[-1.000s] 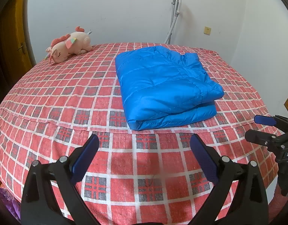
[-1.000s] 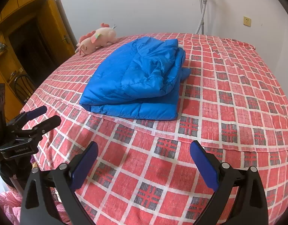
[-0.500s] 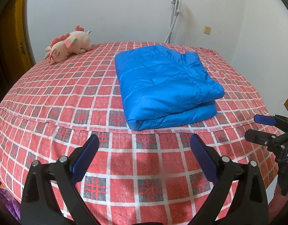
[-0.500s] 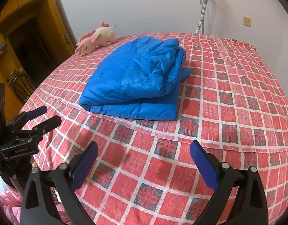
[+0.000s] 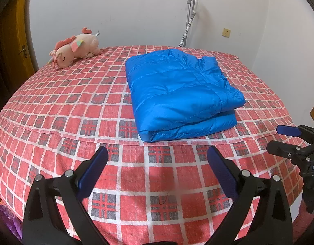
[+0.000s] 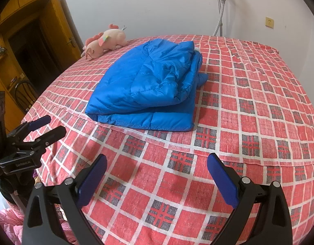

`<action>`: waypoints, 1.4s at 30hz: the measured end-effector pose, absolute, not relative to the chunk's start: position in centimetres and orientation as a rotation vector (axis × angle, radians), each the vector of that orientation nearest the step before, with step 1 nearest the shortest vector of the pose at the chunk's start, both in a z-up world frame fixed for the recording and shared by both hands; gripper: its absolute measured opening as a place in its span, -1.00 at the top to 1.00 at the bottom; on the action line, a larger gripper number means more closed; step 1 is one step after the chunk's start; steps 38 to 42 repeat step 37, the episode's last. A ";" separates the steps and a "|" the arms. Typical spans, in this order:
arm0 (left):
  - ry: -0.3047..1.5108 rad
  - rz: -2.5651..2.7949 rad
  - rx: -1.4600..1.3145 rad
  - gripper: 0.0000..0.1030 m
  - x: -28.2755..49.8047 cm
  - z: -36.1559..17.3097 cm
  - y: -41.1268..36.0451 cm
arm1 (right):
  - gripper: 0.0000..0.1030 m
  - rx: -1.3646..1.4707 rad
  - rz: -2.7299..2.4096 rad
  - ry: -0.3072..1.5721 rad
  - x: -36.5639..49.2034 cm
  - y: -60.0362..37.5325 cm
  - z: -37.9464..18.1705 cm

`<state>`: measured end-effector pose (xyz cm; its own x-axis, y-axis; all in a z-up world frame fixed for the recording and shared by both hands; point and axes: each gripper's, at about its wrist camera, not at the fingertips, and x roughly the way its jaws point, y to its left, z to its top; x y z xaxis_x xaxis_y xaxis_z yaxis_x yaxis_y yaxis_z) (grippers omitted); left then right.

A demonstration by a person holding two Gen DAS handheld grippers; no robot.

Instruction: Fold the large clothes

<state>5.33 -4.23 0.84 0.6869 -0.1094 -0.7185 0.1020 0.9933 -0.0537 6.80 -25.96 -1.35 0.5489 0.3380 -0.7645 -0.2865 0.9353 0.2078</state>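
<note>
A blue puffer jacket [image 5: 181, 94] lies folded into a thick rectangle in the middle of the bed [image 5: 54, 106]; it also shows in the right wrist view [image 6: 148, 83]. My left gripper [image 5: 157, 159] is open and empty, held back over the bed's near edge, short of the jacket. My right gripper [image 6: 157, 163] is open and empty, also over the near edge. Each gripper shows in the other's view: the right one at the right edge [image 5: 287, 140], the left one at the left edge [image 6: 42, 126].
A pink plush toy [image 5: 75, 49] lies at the bed's far left corner. A garment steamer pole [image 5: 190, 16] stands against the white back wall. A wooden door [image 6: 44, 40] and shelves are to the left. Pink fabric [image 6: 5, 224] lies below the bed edge.
</note>
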 end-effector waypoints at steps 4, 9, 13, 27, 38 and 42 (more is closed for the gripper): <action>0.805 -0.119 -0.010 -0.88 5.4 0.9 -4.2 | -0.91 0.059 0.369 0.918 6.8 -26.0 -1.4; 0.805 -0.119 -0.010 -0.88 5.4 0.8 -4.2 | -0.91 0.061 0.368 0.919 6.8 -25.9 -1.3; 0.809 -0.122 -0.013 -0.88 5.4 0.8 -4.1 | -0.91 0.061 0.369 0.919 6.8 -25.9 -1.3; 0.816 -0.123 -0.016 -0.88 5.6 0.6 -3.7 | -0.91 0.060 0.368 0.926 7.3 -26.1 -1.5; 0.820 -0.127 -0.015 -0.88 5.6 0.7 -3.7 | -0.91 0.060 0.367 0.928 7.4 -26.3 -1.6; 0.820 -0.127 -0.015 -0.88 5.6 0.7 -3.7 | -0.91 0.060 0.367 0.928 7.4 -26.3 -1.6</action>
